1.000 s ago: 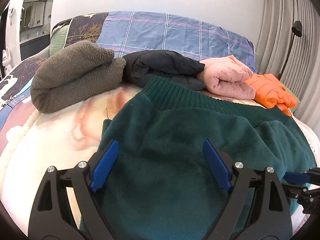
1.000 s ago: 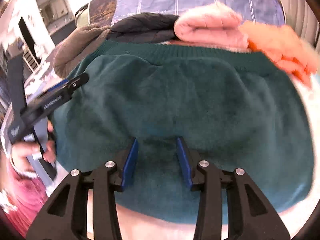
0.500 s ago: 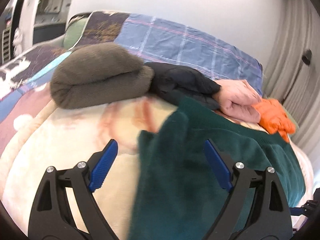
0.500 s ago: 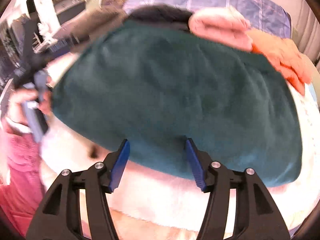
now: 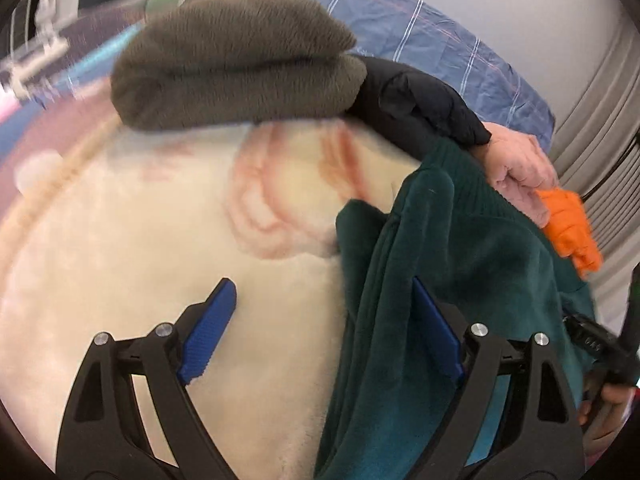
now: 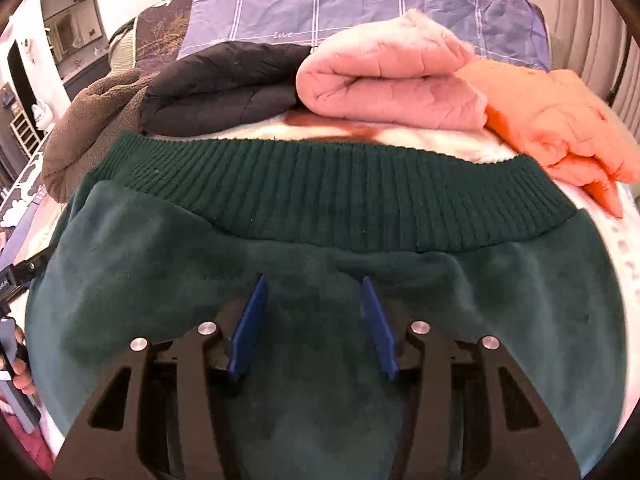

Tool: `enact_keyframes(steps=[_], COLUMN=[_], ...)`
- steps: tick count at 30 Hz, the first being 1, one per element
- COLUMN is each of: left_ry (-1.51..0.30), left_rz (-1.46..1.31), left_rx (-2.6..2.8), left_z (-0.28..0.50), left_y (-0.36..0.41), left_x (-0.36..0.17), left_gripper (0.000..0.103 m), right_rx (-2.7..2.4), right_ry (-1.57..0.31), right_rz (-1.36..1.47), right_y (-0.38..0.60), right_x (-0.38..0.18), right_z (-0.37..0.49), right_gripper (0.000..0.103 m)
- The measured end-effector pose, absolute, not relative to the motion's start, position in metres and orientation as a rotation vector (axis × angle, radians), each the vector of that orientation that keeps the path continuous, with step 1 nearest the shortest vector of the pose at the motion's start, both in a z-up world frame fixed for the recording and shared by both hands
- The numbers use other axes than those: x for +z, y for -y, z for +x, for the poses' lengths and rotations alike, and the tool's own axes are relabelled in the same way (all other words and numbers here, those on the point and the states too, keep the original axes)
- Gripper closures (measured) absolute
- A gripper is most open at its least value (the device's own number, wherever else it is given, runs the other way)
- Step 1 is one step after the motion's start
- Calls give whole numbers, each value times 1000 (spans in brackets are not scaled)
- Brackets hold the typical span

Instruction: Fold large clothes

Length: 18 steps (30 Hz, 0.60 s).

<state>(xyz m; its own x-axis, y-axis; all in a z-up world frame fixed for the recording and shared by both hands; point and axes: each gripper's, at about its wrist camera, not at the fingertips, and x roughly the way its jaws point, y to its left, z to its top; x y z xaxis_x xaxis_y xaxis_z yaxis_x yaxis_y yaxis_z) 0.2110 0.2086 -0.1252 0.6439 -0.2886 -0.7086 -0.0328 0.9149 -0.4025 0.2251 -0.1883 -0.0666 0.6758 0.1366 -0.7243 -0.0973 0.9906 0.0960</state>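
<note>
A dark green fleece garment [image 6: 320, 280] with a ribbed hem [image 6: 320, 184] lies folded on the cream blanket. In the left wrist view the garment [image 5: 460, 272] fills the right side. My left gripper [image 5: 324, 312] is open and empty, one finger over the bare blanket and the other at the garment's left edge. My right gripper [image 6: 312, 304] is open over the middle of the green garment, jaws apart, holding nothing.
A row of folded clothes lies at the back: a brown fleece [image 5: 232, 60], a black jacket [image 6: 224, 80], a pink quilted one [image 6: 392, 80] and an orange one [image 6: 560, 120]. A blue checked pillow [image 6: 360, 4] lies behind them. The cream blanket [image 5: 160, 240] lies to the left.
My left gripper has swung left off the green garment, over the blanket. My right gripper has moved forward over the garment, toward its ribbed hem.
</note>
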Motion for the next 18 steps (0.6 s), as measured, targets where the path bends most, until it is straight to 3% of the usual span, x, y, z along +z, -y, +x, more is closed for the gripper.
enact_keyframes(steps=[5, 10, 13, 17, 18], left_ry=[-867, -836, -815, -787, -788], left_rz=[-437, -451, -485, -580, -596], left_rx=[-195, -275, -308, -294, -277], left_z=[208, 201, 199, 199, 200], left_y=[-211, -209, -218, -243, -248], left_x=[-125, -116, -114, -117, -120], left_gripper=[21, 46, 49, 50, 45], right_rx=[133, 172, 170, 161, 160], right_ry=[-859, -755, -873, -841, -830], right_rz=[2, -7, -23, -57, -60], right_y=[177, 166, 159, 156, 157], right_x=[-40, -17, -69, -59, -58], right_z=[219, 238, 275, 267, 265], right_gripper=[54, 53, 48, 48, 49])
